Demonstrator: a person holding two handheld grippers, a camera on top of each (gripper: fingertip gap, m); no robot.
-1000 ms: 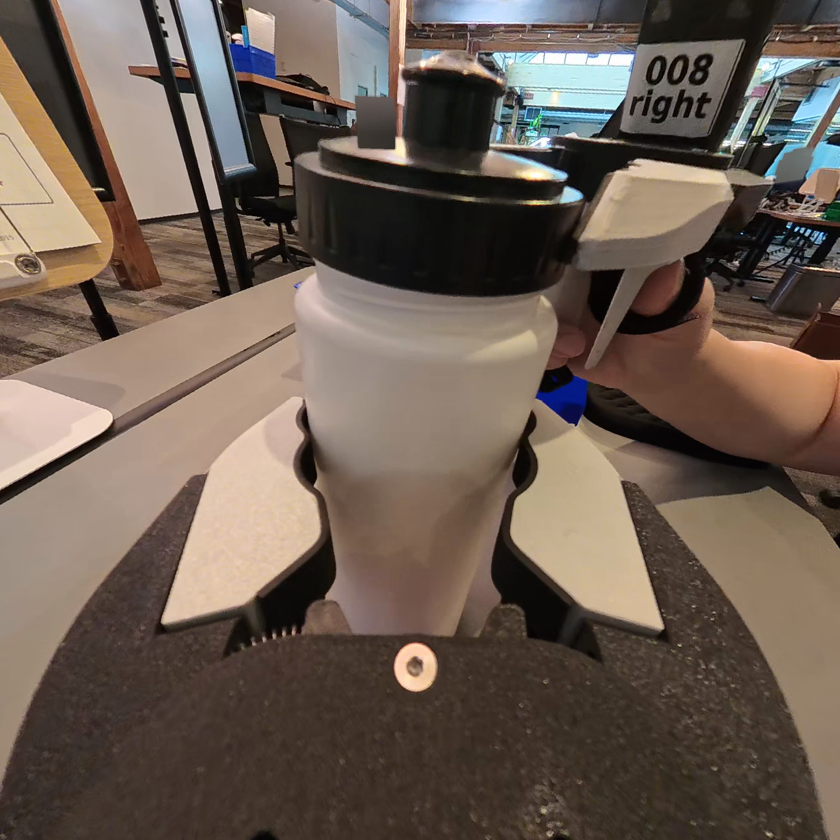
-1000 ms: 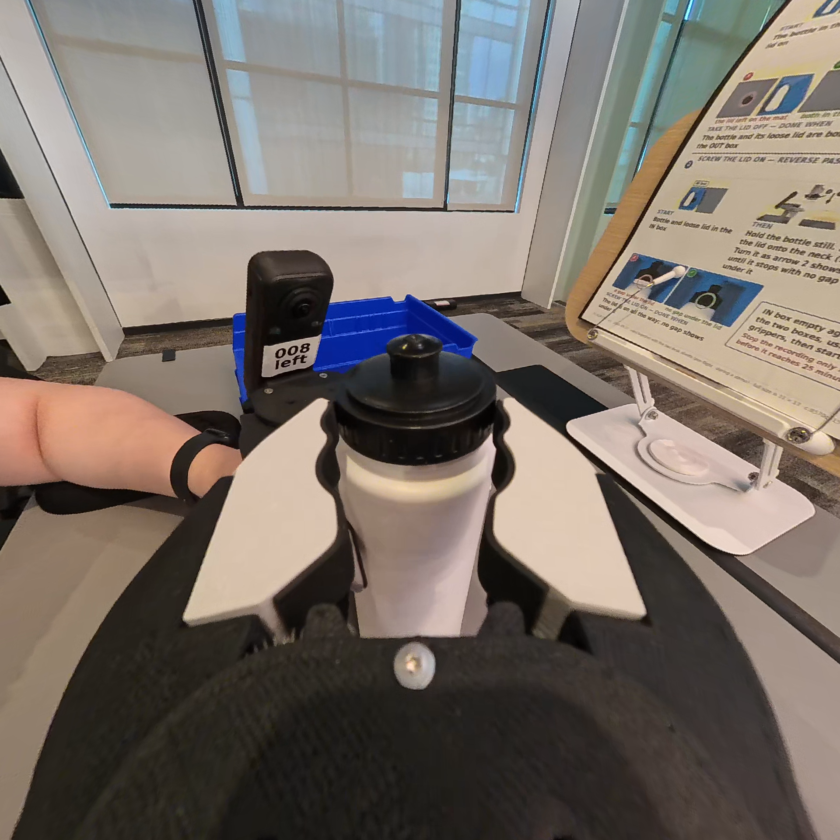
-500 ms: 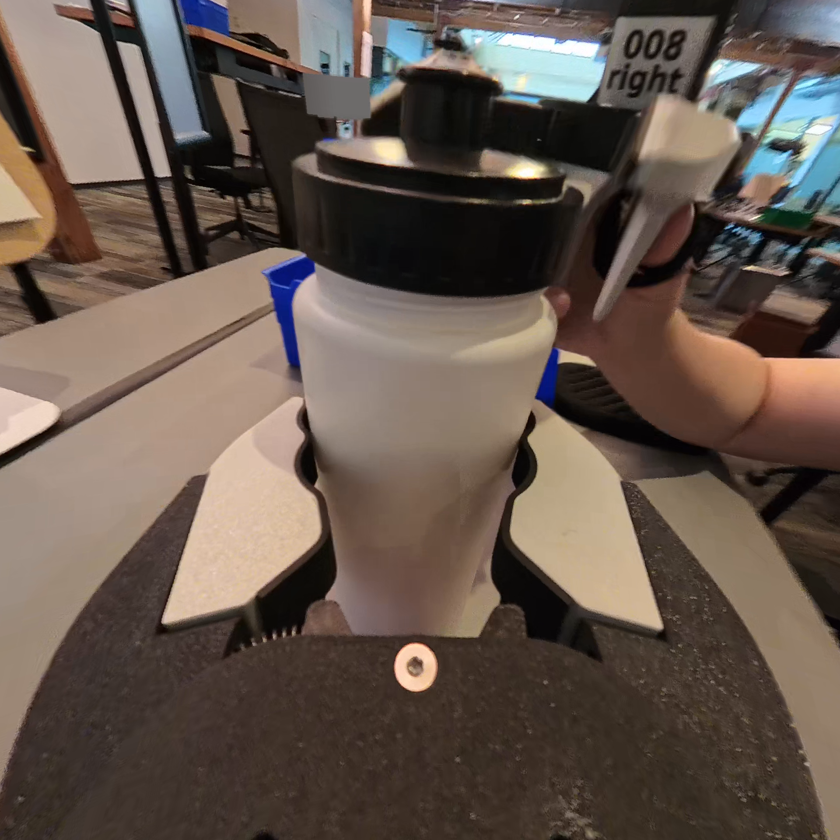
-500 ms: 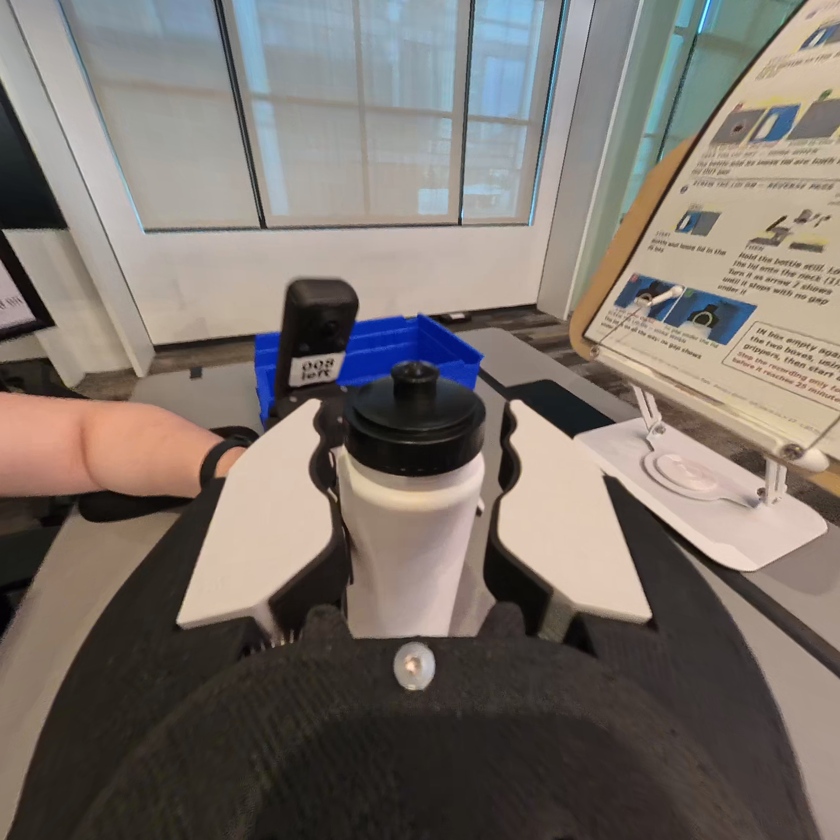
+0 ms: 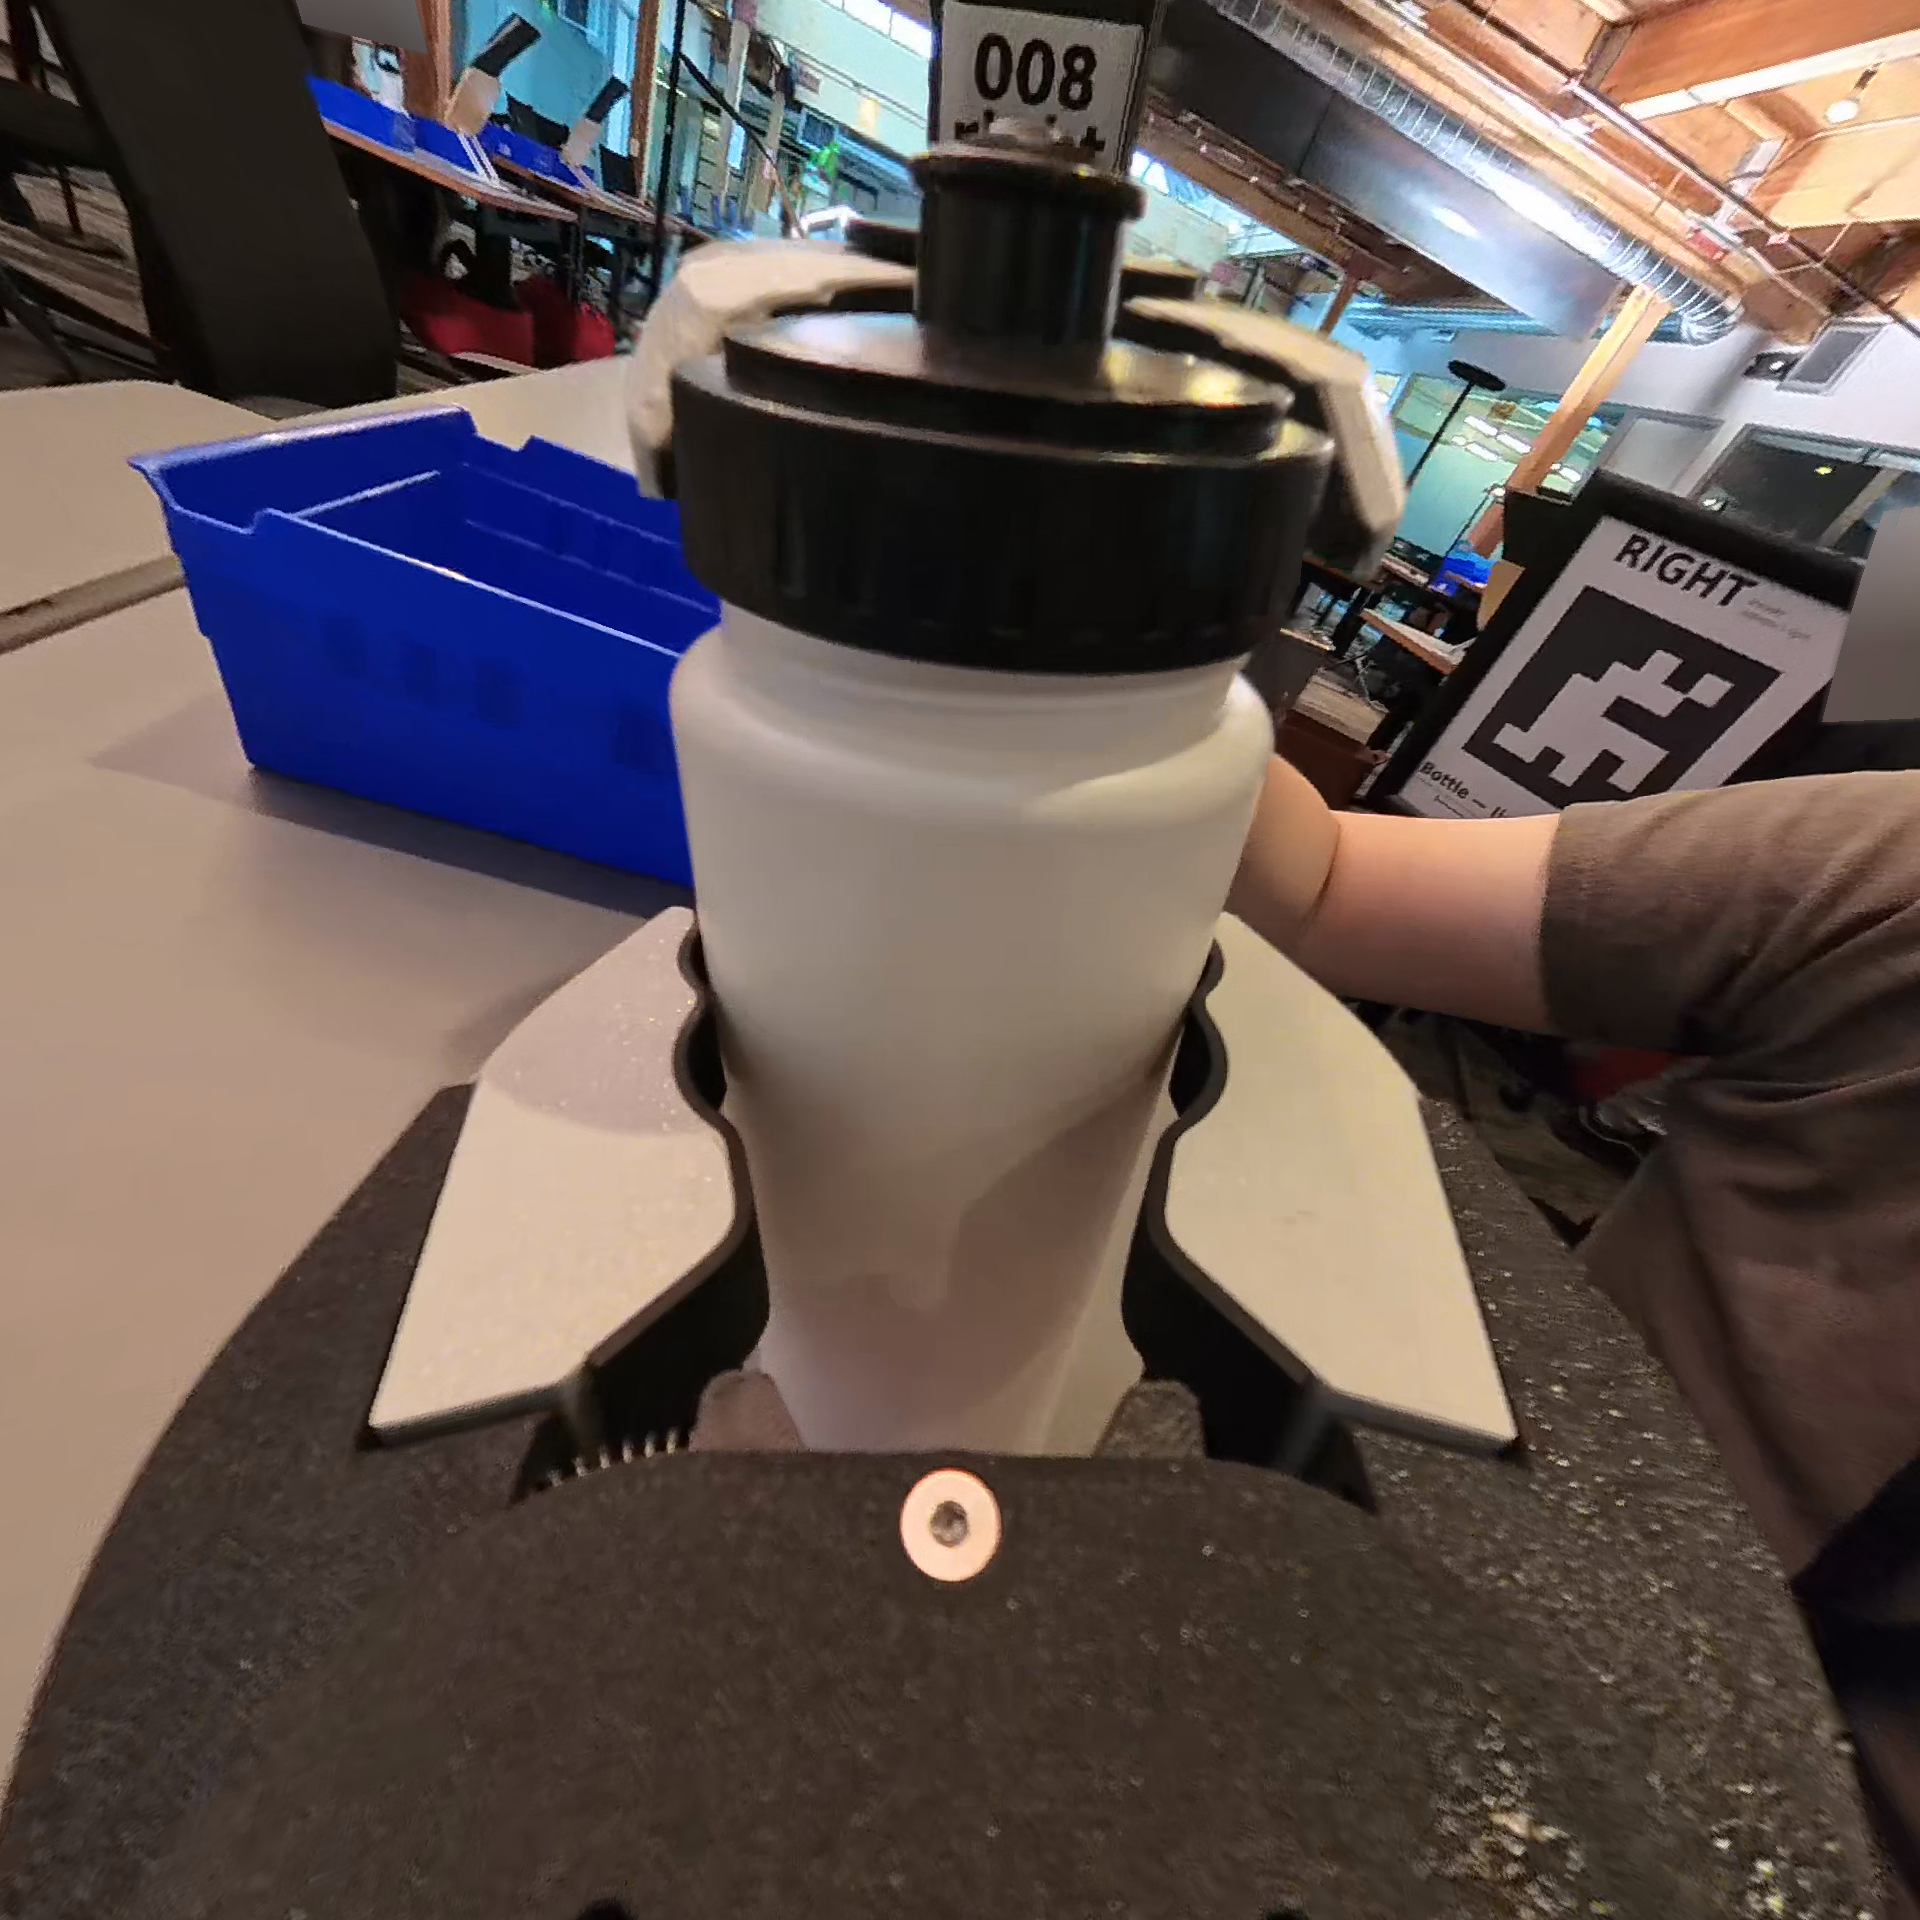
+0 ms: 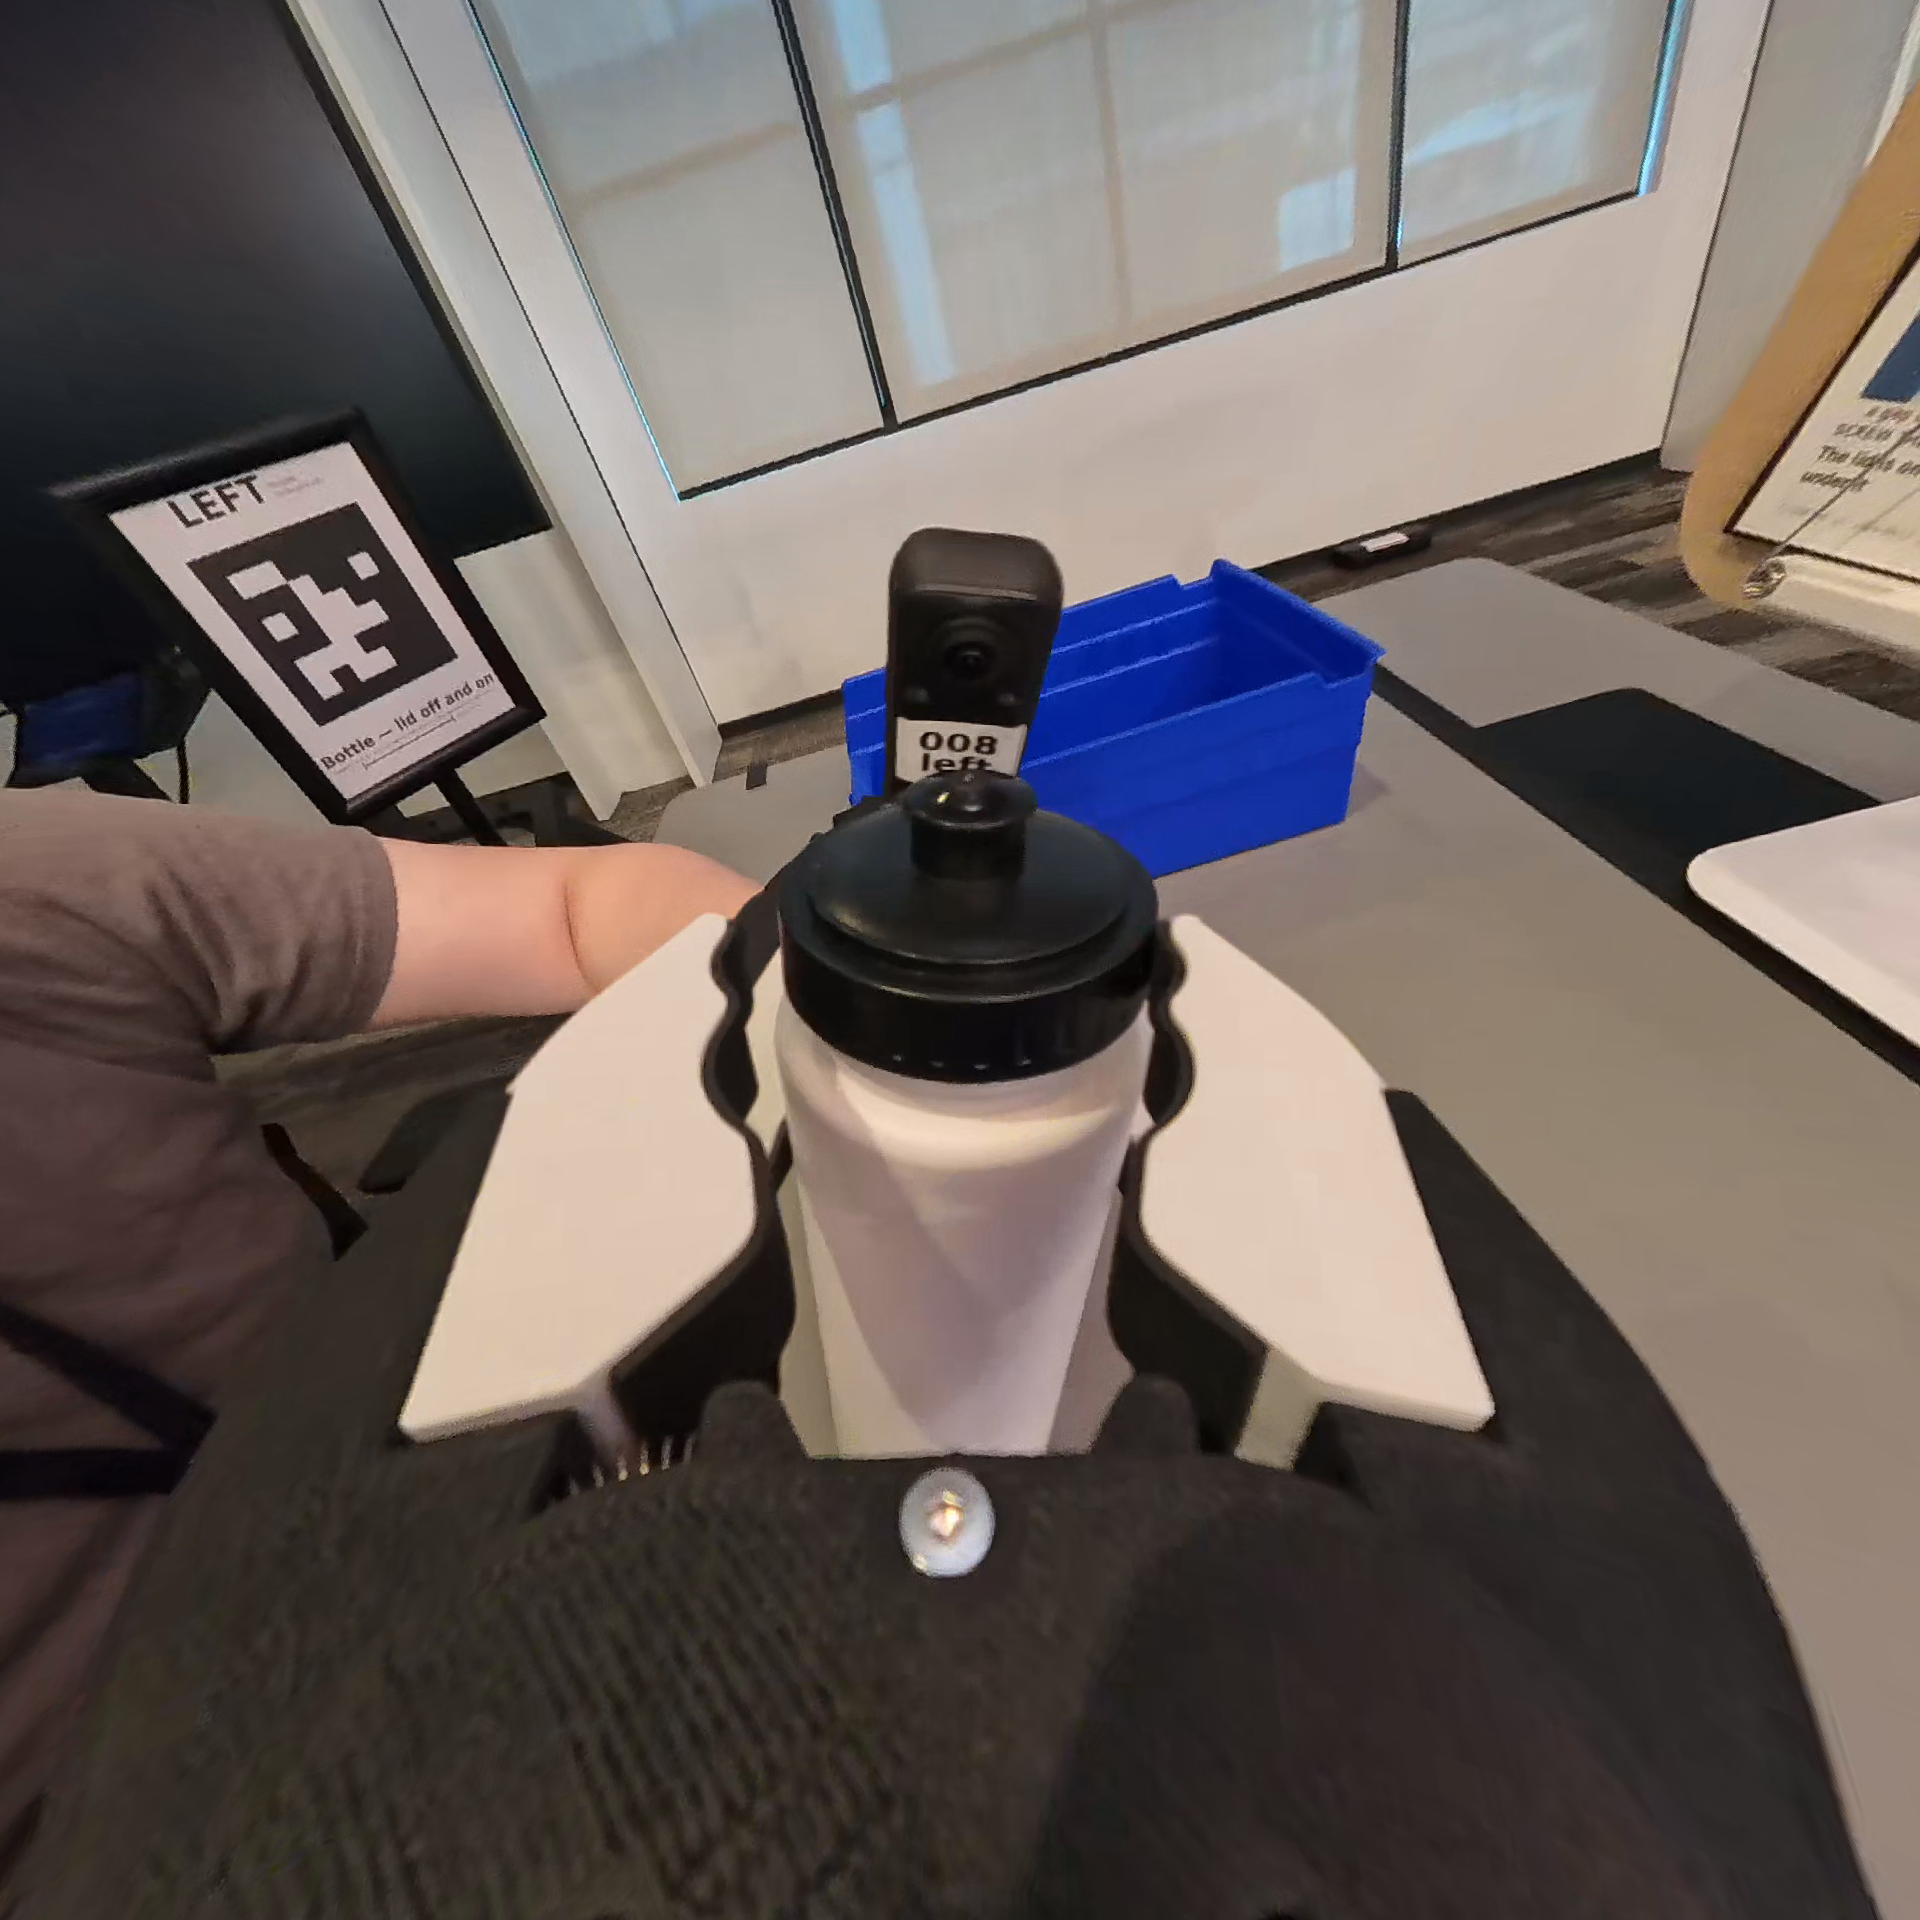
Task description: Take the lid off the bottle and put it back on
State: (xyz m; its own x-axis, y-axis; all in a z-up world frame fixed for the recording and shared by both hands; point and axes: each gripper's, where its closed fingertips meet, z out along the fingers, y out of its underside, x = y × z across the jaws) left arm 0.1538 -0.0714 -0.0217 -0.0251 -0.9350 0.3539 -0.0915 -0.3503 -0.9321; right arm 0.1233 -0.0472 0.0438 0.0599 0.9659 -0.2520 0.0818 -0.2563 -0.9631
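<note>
A white bottle (image 5: 966, 883) with a black screw lid (image 5: 997, 520) on it stands upright above the grey table (image 5: 208, 987). My left gripper (image 5: 951, 935) is shut on the bottle's body. In the right wrist view the bottle (image 6: 956, 1247) and lid (image 6: 966, 977) sit between the fingers of my right gripper (image 6: 945, 925). Its jaws are open and stand close on either side of the lid. In the left wrist view its white fingers (image 5: 665, 343) show behind the lid.
A blue bin (image 5: 416, 644) stands on the table behind the bottle, also in the right wrist view (image 6: 1195, 748). Framed sign stands (image 5: 1621, 707) (image 6: 312, 634) stand off the table's ends. A white base plate (image 6: 1829, 914) lies at the right. The person's arms (image 5: 1403, 883) (image 6: 520, 935) reach in.
My right gripper let go of the lid, opened, and swung around it to stand straight opposite the left gripper. Both views have turned. My left gripper kept hold of the bottle.
</note>
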